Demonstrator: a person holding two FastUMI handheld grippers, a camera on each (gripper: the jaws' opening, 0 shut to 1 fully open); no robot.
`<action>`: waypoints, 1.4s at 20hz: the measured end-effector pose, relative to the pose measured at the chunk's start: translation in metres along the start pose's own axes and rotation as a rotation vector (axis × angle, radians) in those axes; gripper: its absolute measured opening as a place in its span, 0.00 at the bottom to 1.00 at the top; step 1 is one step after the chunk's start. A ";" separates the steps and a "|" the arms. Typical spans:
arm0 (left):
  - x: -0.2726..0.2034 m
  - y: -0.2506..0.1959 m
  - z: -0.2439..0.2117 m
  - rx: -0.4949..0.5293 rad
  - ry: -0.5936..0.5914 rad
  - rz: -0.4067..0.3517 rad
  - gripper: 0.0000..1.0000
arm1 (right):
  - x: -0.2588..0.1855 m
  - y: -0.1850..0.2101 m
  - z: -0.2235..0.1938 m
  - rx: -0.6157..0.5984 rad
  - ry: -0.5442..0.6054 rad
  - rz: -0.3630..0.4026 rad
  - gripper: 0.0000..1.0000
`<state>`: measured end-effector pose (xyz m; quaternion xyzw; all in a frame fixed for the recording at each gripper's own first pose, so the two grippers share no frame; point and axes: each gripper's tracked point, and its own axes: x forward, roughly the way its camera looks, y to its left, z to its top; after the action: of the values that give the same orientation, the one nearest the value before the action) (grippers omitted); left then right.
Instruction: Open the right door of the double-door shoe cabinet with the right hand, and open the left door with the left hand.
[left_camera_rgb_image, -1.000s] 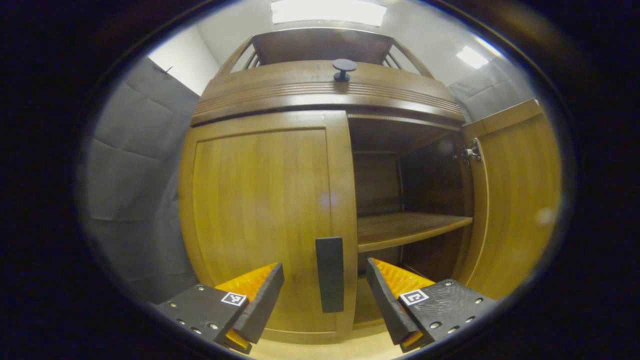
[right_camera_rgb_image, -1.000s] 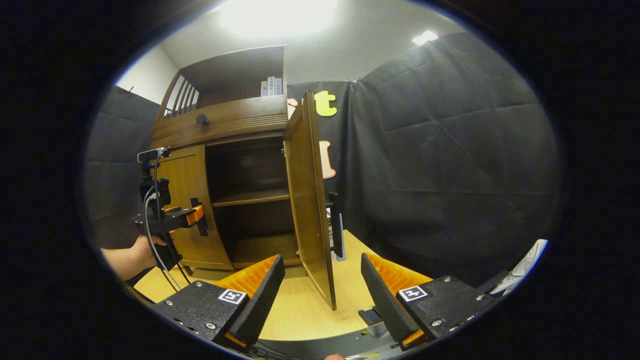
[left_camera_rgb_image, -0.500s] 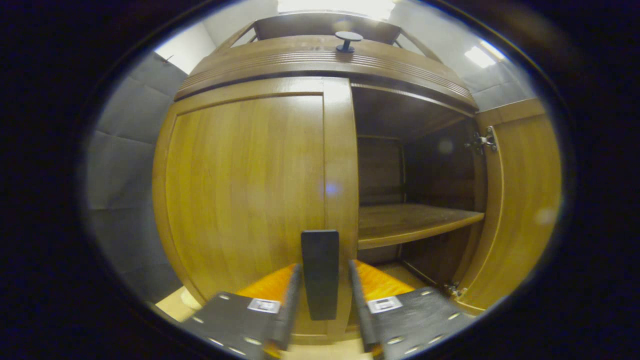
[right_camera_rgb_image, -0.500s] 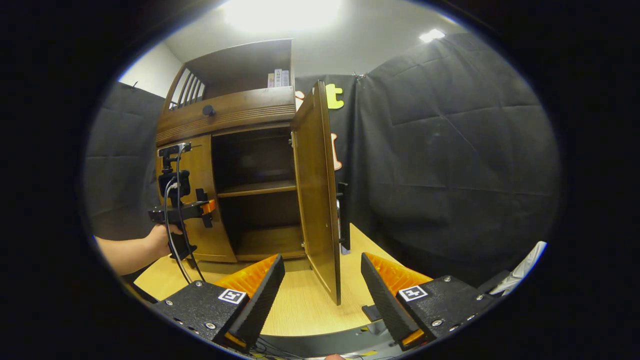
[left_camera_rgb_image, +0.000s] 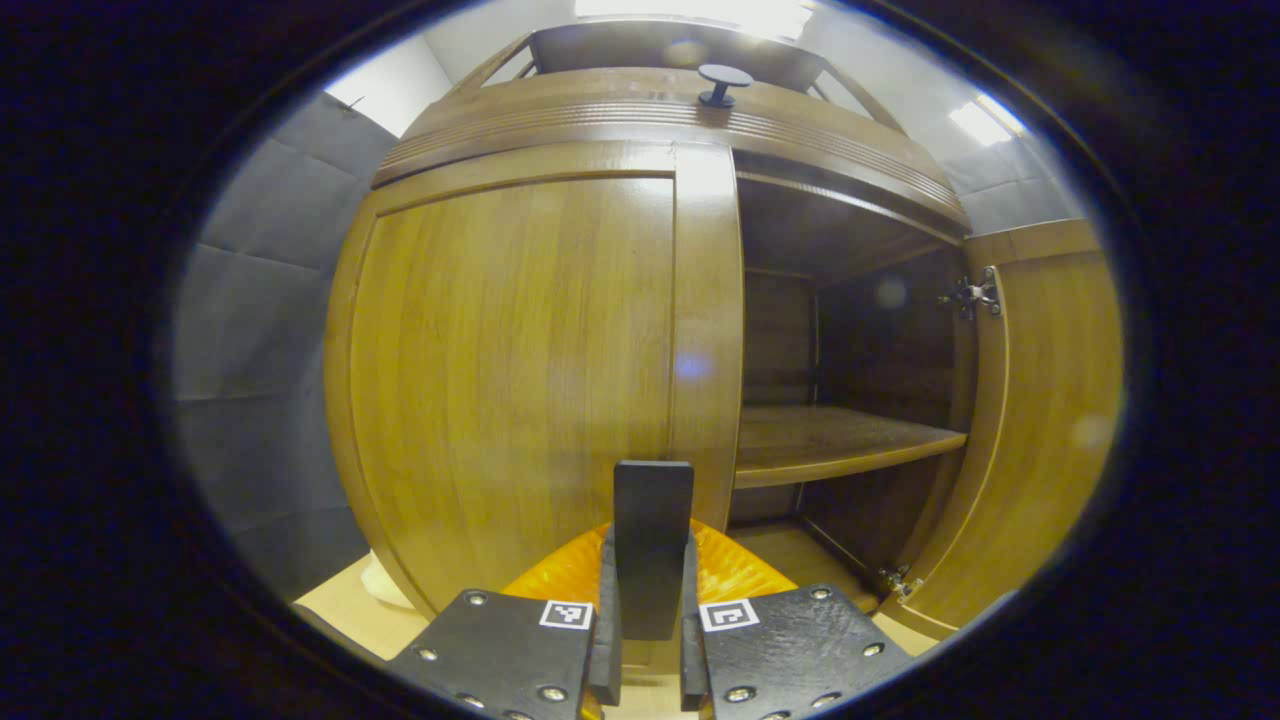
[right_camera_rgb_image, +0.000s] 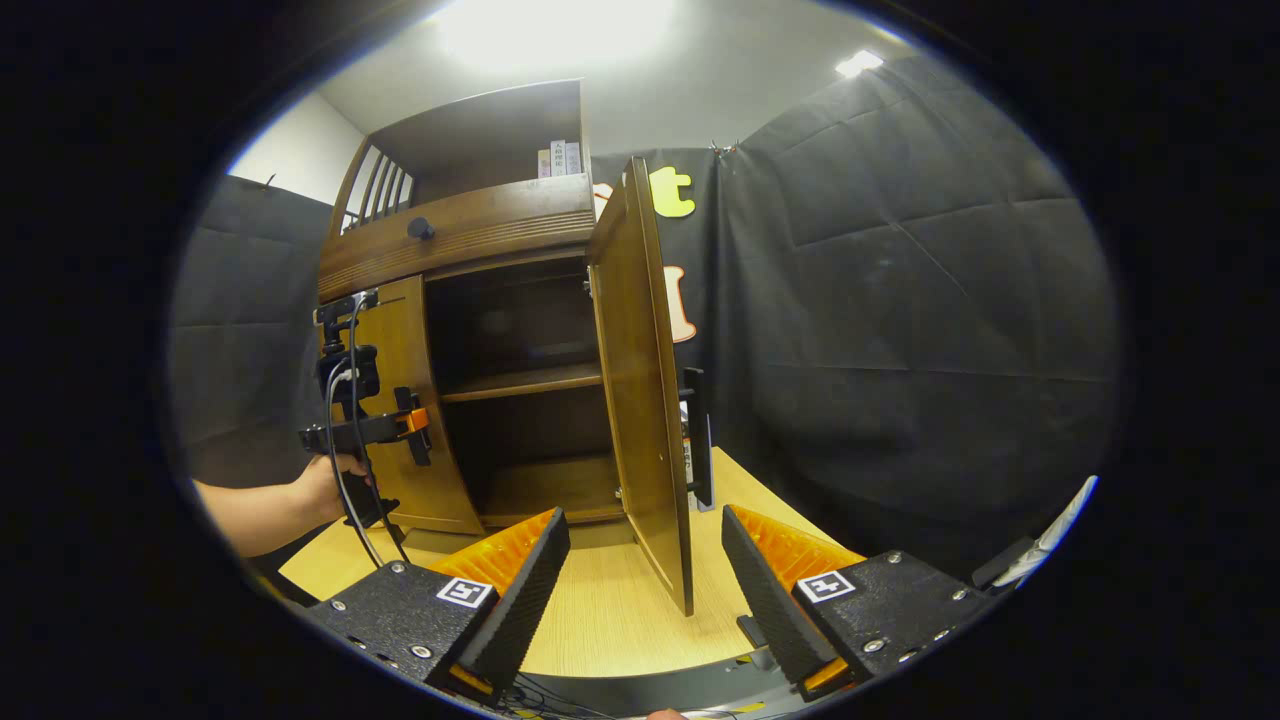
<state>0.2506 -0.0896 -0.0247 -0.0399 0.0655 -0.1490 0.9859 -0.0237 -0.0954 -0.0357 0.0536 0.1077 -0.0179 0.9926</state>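
Note:
The wooden shoe cabinet's left door (left_camera_rgb_image: 510, 380) is closed. Its dark upright handle (left_camera_rgb_image: 652, 545) sits between my left gripper's (left_camera_rgb_image: 645, 640) fingers, which are shut on it. The right door (left_camera_rgb_image: 1040, 430) stands swung wide, baring the inner shelf (left_camera_rgb_image: 830, 445). In the right gripper view the right door (right_camera_rgb_image: 645, 380) is seen edge-on with its handle (right_camera_rgb_image: 698, 435) on the far face. My right gripper (right_camera_rgb_image: 645, 590) is open, back from the door and holding nothing. A hand holds the left gripper (right_camera_rgb_image: 405, 425) against the left door (right_camera_rgb_image: 400, 410).
A round dark knob (left_camera_rgb_image: 724, 82) sticks out of the drawer front above the doors. Books (right_camera_rgb_image: 558, 158) stand in the cabinet's top shelf. The cabinet rests on a light wooden floor (right_camera_rgb_image: 610, 610), with black cloth wall (right_camera_rgb_image: 900, 330) to the right.
My left gripper moved in around the left door's handle and its fingers went from wide apart to shut on it. The right gripper stayed open and shifted slightly; the right door stayed swung out.

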 end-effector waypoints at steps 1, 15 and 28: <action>-0.010 0.004 -0.001 0.000 -0.002 0.000 0.29 | 0.002 0.003 0.002 -0.002 -0.002 0.012 0.95; -0.080 0.036 0.018 -0.054 0.012 -0.009 0.26 | 0.016 0.058 0.000 -0.009 -0.013 0.137 0.95; -0.092 0.070 0.053 -0.091 0.023 0.035 0.19 | 0.030 0.130 -0.004 -0.005 -0.017 0.271 0.95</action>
<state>0.1914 0.0076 0.0312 -0.0820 0.0844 -0.1289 0.9847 0.0110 0.0340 -0.0332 0.0653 0.0912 0.1160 0.9869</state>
